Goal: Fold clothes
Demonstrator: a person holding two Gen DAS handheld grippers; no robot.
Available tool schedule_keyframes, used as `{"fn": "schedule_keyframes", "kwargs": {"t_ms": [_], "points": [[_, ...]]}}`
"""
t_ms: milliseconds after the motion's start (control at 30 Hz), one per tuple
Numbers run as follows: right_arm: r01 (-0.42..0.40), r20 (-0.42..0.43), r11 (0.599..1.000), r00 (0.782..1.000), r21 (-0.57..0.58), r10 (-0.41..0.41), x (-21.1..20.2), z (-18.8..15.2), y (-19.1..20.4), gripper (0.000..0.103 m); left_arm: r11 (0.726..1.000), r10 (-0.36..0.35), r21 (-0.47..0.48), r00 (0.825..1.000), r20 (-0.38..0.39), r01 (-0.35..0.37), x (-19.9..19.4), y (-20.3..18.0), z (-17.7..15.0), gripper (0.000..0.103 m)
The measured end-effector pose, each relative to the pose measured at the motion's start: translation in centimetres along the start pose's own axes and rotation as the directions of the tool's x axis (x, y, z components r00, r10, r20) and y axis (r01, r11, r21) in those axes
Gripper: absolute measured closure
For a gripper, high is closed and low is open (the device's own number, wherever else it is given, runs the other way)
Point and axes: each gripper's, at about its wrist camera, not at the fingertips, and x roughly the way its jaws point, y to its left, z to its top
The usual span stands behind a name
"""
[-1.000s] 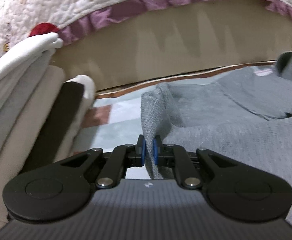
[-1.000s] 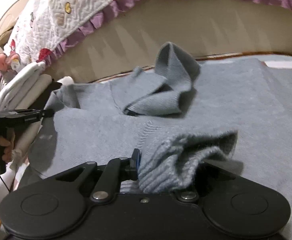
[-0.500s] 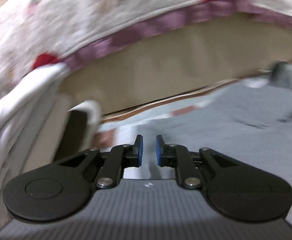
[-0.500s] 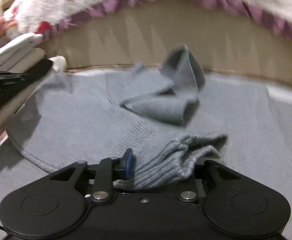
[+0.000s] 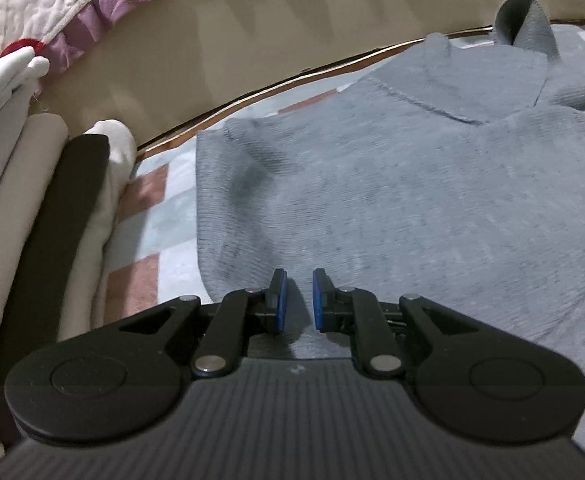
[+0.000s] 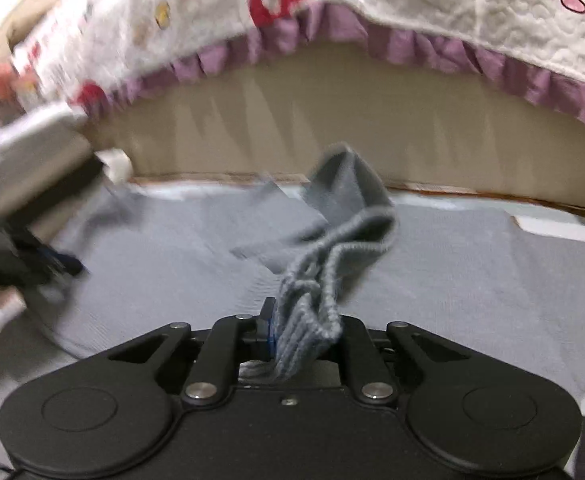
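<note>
Left wrist view
- Left gripper (image 5: 297,300): blue pads a narrow gap apart, nothing pinched; only flat knit shows through the gap.
- Grey sweater (image 5: 412,200): spread flat on the checked mat (image 5: 148,240), filling the right and centre of this view; its left edge runs just ahead of the pads.
- Raised sleeve (image 5: 524,20): a fold stands up at the far side of the sweater.
- Folded stack (image 5: 32,200): white, beige and black layers, left of the mat.
- Quilt (image 5: 32,0): white with purple frill, overhanging a tan panel behind.

Right wrist view
- Right gripper (image 6: 304,328): jaws closing, pinching a ribbed cuff (image 6: 304,320) of the sweater; right pad hidden by the knit.
- Sweater body (image 6: 452,280): lies flat beneath and beyond; the sleeve runs up from the cuff.
- Left gripper (image 6: 32,264): blurred, at the left edge over the sweater.
</note>
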Motion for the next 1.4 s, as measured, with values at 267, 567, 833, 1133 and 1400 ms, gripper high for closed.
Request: {"fn": "schedule_keyframes", "kwargs": {"t_ms": [267,567,833,1133,1400], "points": [[0.245,-0.04,0.969,0.969,0.045,-0.243,-1.3,1.5,-4.6,0.076,1.0,-0.021,0.025,0.997,0.073,0.02,-1.6,-0.6,0.2,0.09],[0.06,-0.002,0.917,0.998,0.394,-0.065,-8.6,3.6,-18.4,0.055,0.931,-0.347,0.162,0.931,0.113,0.327,-9.0,-7.8,8.2,0.08],[0.157,0.109,0.804,0.958,0.573,-0.265,-14.5,1.3,-25.7,0.053,0.808,-0.486,0.416,0.871,0.072,0.417,-15.1,-23.0,13.8,0.074],[0.179,-0.081,0.512,0.975,0.84,-0.208,-12.2,-5.1,-32.8,0.049,0.893,-0.433,0.178,0.896,0.098,0.412,-8.4,-32.2,15.6,0.073],[0.167,-0.042,0.432,0.958,0.886,-0.283,-11.2,-7.5,-36.1,0.047,0.905,-0.414,-0.057,0.903,0.113,0.422,-5.6,-34.5,13.5,0.071]]}}
